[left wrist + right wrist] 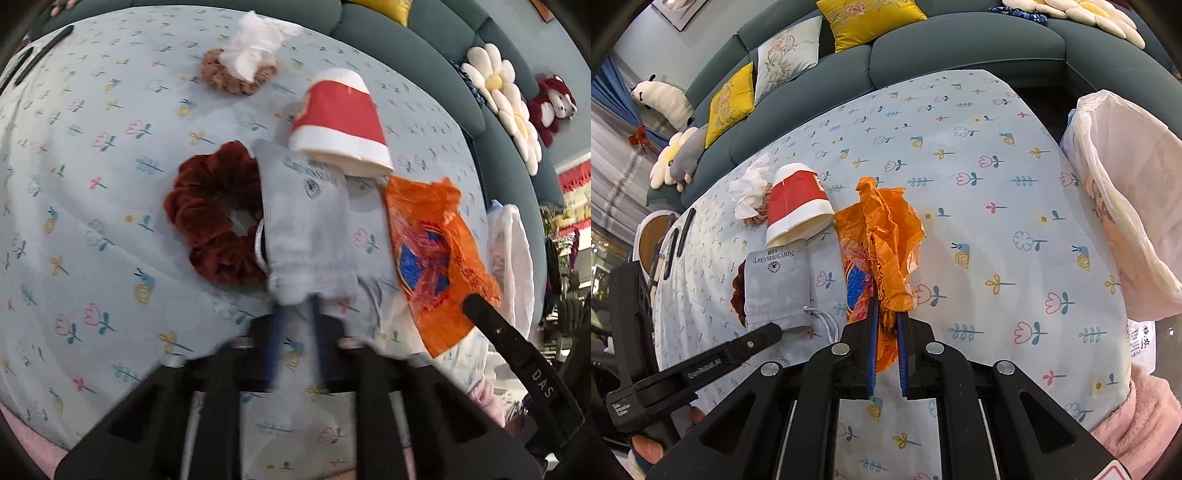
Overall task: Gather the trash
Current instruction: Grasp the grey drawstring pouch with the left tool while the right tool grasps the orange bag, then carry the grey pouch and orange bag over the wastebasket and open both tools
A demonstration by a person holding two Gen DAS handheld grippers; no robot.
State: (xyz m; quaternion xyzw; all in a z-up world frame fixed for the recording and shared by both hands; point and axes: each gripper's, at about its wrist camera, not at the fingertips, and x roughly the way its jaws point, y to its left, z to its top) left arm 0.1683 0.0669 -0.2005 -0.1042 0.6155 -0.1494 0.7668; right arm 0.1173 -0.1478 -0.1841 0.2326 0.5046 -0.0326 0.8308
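- Looking along the left gripper (295,299), its jaws are seen narrowed to a small gap at the drawstring edge of the grey pouch (306,229); whether the cloth is pinched cannot be told through the blur.
- Against that pouch, a dark red scrunchie (214,214) lies touching on its left, a tipped red paper cup (340,122) just beyond it, and the orange wrapper (432,251) just to its right. A crumpled tissue (255,48) sits farther off on a brown scrunchie (236,74).
- From the right wrist, the right gripper (886,321) is seen clamped on the orange wrapper, raised partly off the counter (997,240).
- The lined trash bin (1123,199) stands well right of the pouch, beyond the counter's edge.
- Collection is judged to be early: the wrapper is held but not binned, while cup and tissue remain untouched.
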